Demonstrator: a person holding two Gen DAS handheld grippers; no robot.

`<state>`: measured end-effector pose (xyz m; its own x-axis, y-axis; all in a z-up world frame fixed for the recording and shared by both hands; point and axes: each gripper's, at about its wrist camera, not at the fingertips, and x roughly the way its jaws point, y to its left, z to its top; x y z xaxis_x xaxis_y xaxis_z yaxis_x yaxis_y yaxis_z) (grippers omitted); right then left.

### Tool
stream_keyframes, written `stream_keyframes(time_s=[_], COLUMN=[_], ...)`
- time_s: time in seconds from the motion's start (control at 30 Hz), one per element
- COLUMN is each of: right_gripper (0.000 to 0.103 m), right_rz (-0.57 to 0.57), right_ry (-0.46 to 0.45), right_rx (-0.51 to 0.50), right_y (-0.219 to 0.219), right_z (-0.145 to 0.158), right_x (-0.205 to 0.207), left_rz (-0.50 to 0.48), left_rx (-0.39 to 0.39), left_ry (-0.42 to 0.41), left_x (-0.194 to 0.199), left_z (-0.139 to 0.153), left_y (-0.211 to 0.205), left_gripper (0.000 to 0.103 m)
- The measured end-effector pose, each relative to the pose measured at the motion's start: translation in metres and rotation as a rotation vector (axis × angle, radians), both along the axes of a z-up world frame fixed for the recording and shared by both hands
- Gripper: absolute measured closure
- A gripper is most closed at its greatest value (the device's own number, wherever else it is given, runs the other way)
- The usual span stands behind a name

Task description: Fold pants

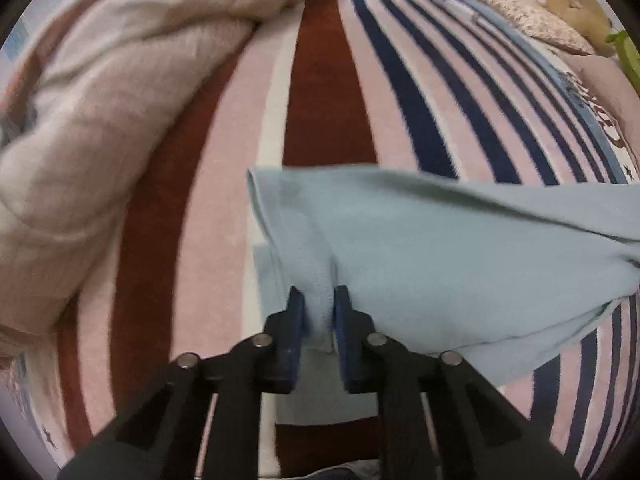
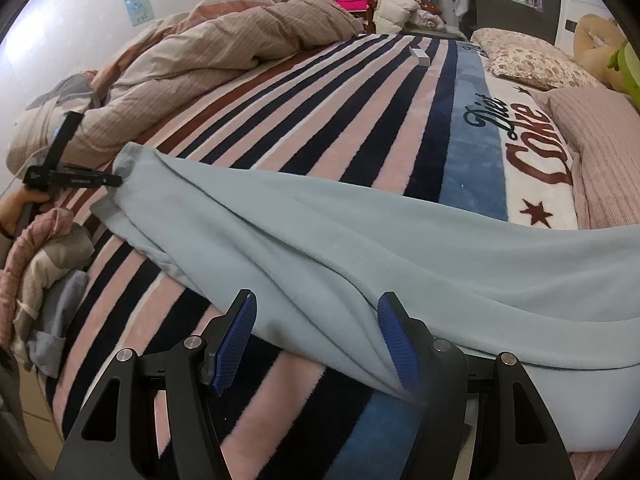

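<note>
pants [image 2: 360,240]: light blue, stretched across the near side of the striped bed [image 2: 320,120]
left gripper [image 1: 319,300]: pinching the hem tight
right gripper [image 2: 316,320]: fingers wide apart, cloth between them, not squeezed
done: one end grabbed
left: all the folding

The pants [image 2: 360,240] are pale blue-grey, of soft knit cloth, and stretch in a long band across the striped bed from about 9 o'clock to 3 o'clock in the right wrist view. Lengthwise folds ripple along them. One end, with a hem band, is lifted at the 9 o'clock side; it is probably a leg cuff, though blur hides detail.
</note>
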<state>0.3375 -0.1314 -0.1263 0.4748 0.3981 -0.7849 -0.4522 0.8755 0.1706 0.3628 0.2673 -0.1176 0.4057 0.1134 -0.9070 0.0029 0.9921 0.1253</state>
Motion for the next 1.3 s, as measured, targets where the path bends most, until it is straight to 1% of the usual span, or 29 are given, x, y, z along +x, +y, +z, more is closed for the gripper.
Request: stream_keyframes(time_s=[0.1,0.2,0.27,0.3,0.33,0.37,0.4,0.43,0.47,0.5,0.53,0.57,0.63,0.67,0.73,0.8,0.83,0.87,0.93,1.0,1.07,1.13,1.2,1.3], right_gripper=[0.044,0.044,0.044,0.044,0.044,0.044,0.044,0.044,0.044,0.044,0.044,0.044,0.044,0.044,0.044,0.044,0.044,0.045,0.045,0.045,0.045,0.045,0.045,0.045], right_rz=[-0.002,-0.001,0.002,0.001,0.001,0.004,0.006,0.005,0.001,-0.002,-0.008,-0.017,-0.031,-0.034,-0.018,-0.009,-0.002,0.008,0.024,0.037,0.031,0.027,0.049,0.083], right_ry=[-0.002,-0.019,-0.02,-0.019,-0.018,-0.017,-0.017,-0.02,-0.025,-0.029,-0.032,-0.04,-0.054,-0.054,-0.029,-0.033,-0.045,-0.065,-0.081,-0.082,-0.08,-0.069,-0.066,-0.064], right_rx=[-0.009,-0.025,-0.019,-0.015,-0.013,-0.014,-0.017,-0.028,-0.039,-0.045,-0.055,-0.074,-0.108,-0.126,-0.133,-0.156,-0.18,-0.214,-0.252,-0.259,-0.209,-0.175,-0.185,-0.206], right_y=[0.0,-0.002,-0.004,-0.005,-0.007,-0.008,-0.008,-0.01,-0.012,-0.014,-0.017,-0.02,-0.027,-0.03,-0.035,-0.037,-0.037,-0.035,-0.033,-0.033,-0.037,-0.037,-0.03,-0.017], right_z=[0.002,0.007,0.009,0.009,0.009,0.007,0.007,0.004,0.003,0.002,0.0,-0.001,-0.003,-0.005,-0.008,-0.009,-0.009,-0.008,-0.009,-0.009,-0.003,-0.001,-0.003,-0.007], right_x=[-0.001,-0.002,-0.003,-0.003,-0.003,-0.003,-0.003,-0.003,-0.003,-0.002,-0.001,0.001,0.005,0.008,0.015,0.019,0.02,0.022,0.023,0.025,0.028,0.032,0.034,0.037], left_rz=[0.002,0.024,0.075,0.082,0.081,0.077,0.076,0.072,0.058,0.045,0.029,0.004,-0.044,-0.082,-0.14,-0.2,-0.224,-0.253,-0.304,-0.342,-0.358,-0.367,-0.377,-0.373], left_rx=[-0.024,-0.005,0.041,0.04,0.028,0.032,0.059,0.094,0.108,0.102,0.081,0.043,-0.009,-0.041,-0.102,-0.176,-0.197,-0.21,-0.202,-0.19,-0.204,-0.199,-0.196,-0.223], left_ry=[-0.033,-0.038,-0.012,0.021,0.057,0.062,0.055,0.029,-0.02,-0.05,-0.071,-0.093,-0.106,-0.11,-0.1,-0.067,-0.047,-0.021,0.004,0.025,0.042,0.037,0.03,0.024], left_x=[-0.01,-0.025,-0.032,-0.028,-0.028,-0.028,-0.029,-0.03,-0.031,-0.031,-0.032,-0.032,-0.028,-0.026,-0.021,-0.013,-0.008,-0.001,0.005,0.01,0.015,0.019,0.021,0.023], left_z=[0.021,0.037,0.034,0.029,0.023,0.02,0.021,0.024,0.032,0.04,0.047,0.054,0.062,0.065,0.061,0.049,0.043,0.035,0.02,0.005,-0.007,-0.012,-0.014,-0.016], left_y=[0.002,0.01,0.016,0.022,0.023,0.021,0.016,0.009,0.0,-0.009,-0.019,-0.032,-0.058,-0.077,-0.108,-0.141,-0.154,-0.171,-0.195,-0.215,-0.221,-0.223,-0.223,-0.218], left_gripper=[0.097,0.098,0.099,0.097,0.096,0.095,0.081,0.058,0.05,0.047,0.047,0.047,0.047,0.047,0.047,0.047,0.047,0.047,0.047,0.047,0.047,0.047,0.047,0.047])
